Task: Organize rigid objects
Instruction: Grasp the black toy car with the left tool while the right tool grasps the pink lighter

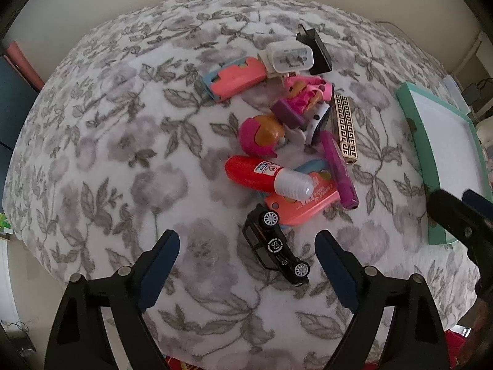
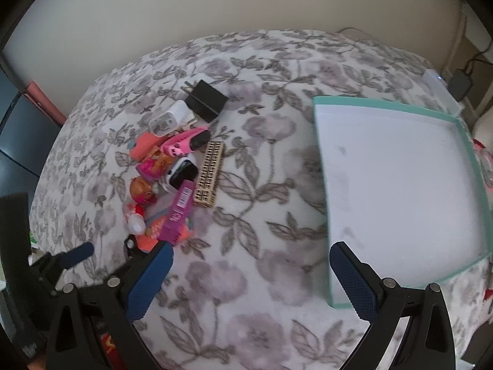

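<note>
Left gripper (image 1: 248, 260): jaws wide apart, nothing pressed between them; the car lies in the gap, nearer the right finger, touching neither pad.
Right gripper (image 2: 251, 280): jaws wide apart and empty, over bare blanket by the tray's near left corner.
Car (image 1: 275, 246): black toy on its side, wheels showing, long axis running from far left to near right; its far end sits just beside the orange card (image 1: 303, 205).
Pile: red bottle (image 1: 265, 178), purple tube (image 1: 337, 169) and patterned box (image 1: 346, 129) crowd together beyond the car; the chargers (image 1: 295, 55) lie farthest.
Tray (image 2: 400, 178): teal-rimmed, white inside, right of the pile and well apart from it.
Open room: the blanket (image 1: 107, 154) is bare left of the pile and between pile and tray.
Hard to make out: the pink toys mid-pile overlap; the tray's right edge is cut off in the left view.
</note>
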Motion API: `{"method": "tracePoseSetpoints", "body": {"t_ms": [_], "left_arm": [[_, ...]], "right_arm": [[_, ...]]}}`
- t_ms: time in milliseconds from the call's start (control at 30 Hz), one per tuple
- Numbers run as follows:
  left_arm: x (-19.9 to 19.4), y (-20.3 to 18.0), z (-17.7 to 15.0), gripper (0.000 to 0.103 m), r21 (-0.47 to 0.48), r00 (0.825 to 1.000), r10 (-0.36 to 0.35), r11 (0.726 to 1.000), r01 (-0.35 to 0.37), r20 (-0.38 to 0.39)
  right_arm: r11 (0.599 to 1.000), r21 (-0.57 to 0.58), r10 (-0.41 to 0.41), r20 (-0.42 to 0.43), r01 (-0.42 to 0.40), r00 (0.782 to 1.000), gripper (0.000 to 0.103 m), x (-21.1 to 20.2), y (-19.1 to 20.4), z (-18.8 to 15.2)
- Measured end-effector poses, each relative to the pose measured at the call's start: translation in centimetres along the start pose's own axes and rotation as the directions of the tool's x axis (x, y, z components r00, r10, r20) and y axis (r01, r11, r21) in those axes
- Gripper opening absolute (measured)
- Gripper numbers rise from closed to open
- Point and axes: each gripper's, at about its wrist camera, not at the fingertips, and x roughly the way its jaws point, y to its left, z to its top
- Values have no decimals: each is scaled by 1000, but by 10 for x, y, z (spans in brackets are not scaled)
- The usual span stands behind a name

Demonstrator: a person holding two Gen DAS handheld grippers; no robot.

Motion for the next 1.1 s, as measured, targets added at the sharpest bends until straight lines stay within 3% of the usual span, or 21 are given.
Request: {"method": "tracePoseSetpoints", "body": {"t_ms": [133, 367, 600, 700, 767, 900, 967, 1100], "left_arm": [[7, -1, 0, 77, 8, 999, -23, 1000, 24, -22], [20, -6, 1, 67, 22, 997, -39, 999, 40, -59], [40, -9, -4, 65, 19, 996, -52, 998, 54, -72], [48, -10, -4, 58, 19, 995, -65, 998, 67, -78], [50, -10, -4, 56, 22, 994, -69, 997, 71, -80], [57, -13, 0, 48, 27, 993, -82, 996, 85, -87], [61, -16, 1, 46, 31, 994, -72, 997, 75, -87], [65, -18, 4, 44, 30, 994, -68, 997, 70, -89]], "right_arm": [[999, -10, 43, -14, -43, 999, 100, 11, 13, 6], [997, -47, 64, -50, -66, 997, 90, 33, 33, 13], [992, -40, 112, -89, -116, 990, 85, 56, 43, 17], [991, -32, 129, -102, -132, 986, 81, 64, 45, 18], [990, -33, 131, -105, -135, 986, 73, 68, 46, 19], [986, -21, 159, -121, -163, 980, 66, 78, 48, 19], [984, -7, 176, -130, -178, 976, 55, 82, 48, 20], [979, 18, 203, -128, -202, 971, 50, 85, 47, 21]]}}
